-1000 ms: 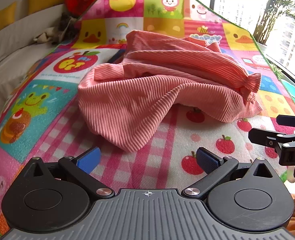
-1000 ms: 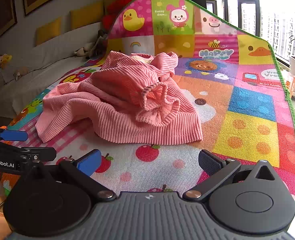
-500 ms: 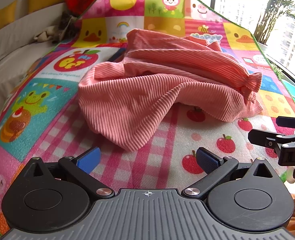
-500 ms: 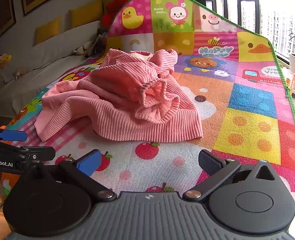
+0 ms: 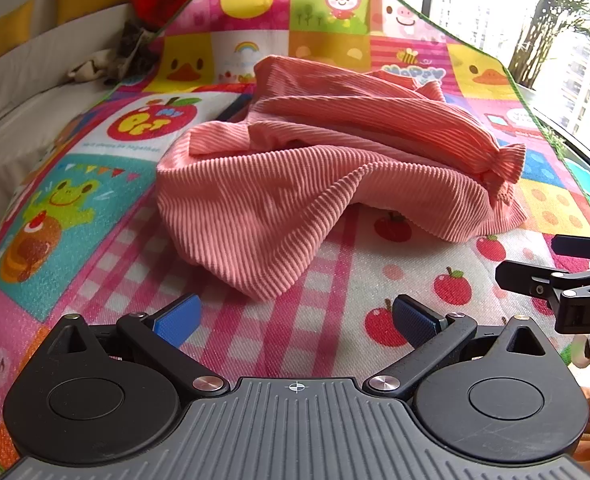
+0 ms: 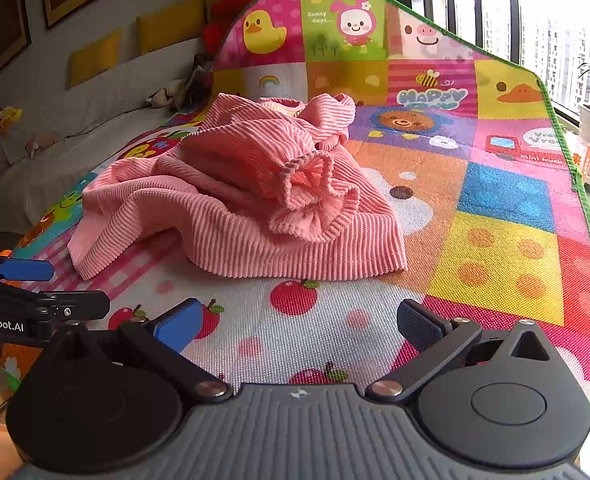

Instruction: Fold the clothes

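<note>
While the pink ribbed garment [image 5: 295,200] lies crumpled in a heap on the patchwork play mat [image 5: 95,208], both tools hang short of it with nothing between their fingers: the left gripper [image 5: 295,320] has its jaws spread wide, and the right gripper [image 6: 299,324] stands just as wide. Folding has not begun, I judge; the step in hand is the approach, and the next move calls for finding a hem or corner and spreading the cloth flat. From the left wrist, the nearest drooping corner of the garment sits just ahead of the pads. Only the right wrist shows the gathered cuff [image 6: 311,188] turned open atop the pile, and the straight ribbed hem [image 6: 315,264] along its near edge.
</note>
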Motion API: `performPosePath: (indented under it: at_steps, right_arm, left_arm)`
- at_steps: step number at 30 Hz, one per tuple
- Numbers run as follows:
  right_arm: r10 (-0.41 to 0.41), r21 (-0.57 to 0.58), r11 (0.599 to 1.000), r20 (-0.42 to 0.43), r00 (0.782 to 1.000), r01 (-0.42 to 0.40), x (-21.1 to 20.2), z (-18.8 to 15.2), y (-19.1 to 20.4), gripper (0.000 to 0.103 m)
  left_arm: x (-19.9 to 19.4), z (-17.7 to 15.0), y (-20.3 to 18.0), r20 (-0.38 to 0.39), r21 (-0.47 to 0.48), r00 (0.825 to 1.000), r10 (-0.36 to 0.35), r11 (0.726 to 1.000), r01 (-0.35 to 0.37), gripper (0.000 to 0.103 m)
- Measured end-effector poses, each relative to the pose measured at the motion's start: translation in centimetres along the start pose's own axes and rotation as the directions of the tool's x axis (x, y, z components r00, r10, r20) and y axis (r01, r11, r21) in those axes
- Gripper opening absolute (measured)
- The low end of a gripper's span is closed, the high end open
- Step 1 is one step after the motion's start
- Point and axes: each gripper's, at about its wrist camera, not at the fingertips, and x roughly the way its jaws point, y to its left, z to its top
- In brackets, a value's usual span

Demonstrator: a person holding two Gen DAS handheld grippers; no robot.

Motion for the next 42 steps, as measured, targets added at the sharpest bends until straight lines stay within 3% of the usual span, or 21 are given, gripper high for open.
performPosePath:
  at_steps: [29, 36, 42]
  right_arm:
    - [-0.001, -0.011, 1.000, 0.000, 1.000, 0.001, 0.1, 0.2, -0.1, 0.103]
    - [-0.012, -0.032, 0.999, 0.032, 0.999, 0.013, 0.1, 3.3, -1.0, 0.103]
    - [0.027, 0.095, 0.995, -0.003, 1.000, -0.027, 3.2, 6.7, -3.2, 0.103]
  left_arm:
    - [0.2, 0.3, 0.4, -0.004, -0.015, 1.000, -0.019, 1.000, 0.019, 0.103]
    - [0.6, 4.1, 1.3, 0.049, -0.040, 0.996, -0.076, 0.996, 0.078, 0.103]
    - [4.2, 7.5, 2.8, 0.039, -0.062, 0.996, -0.086, 0.994, 0.088, 0.103]
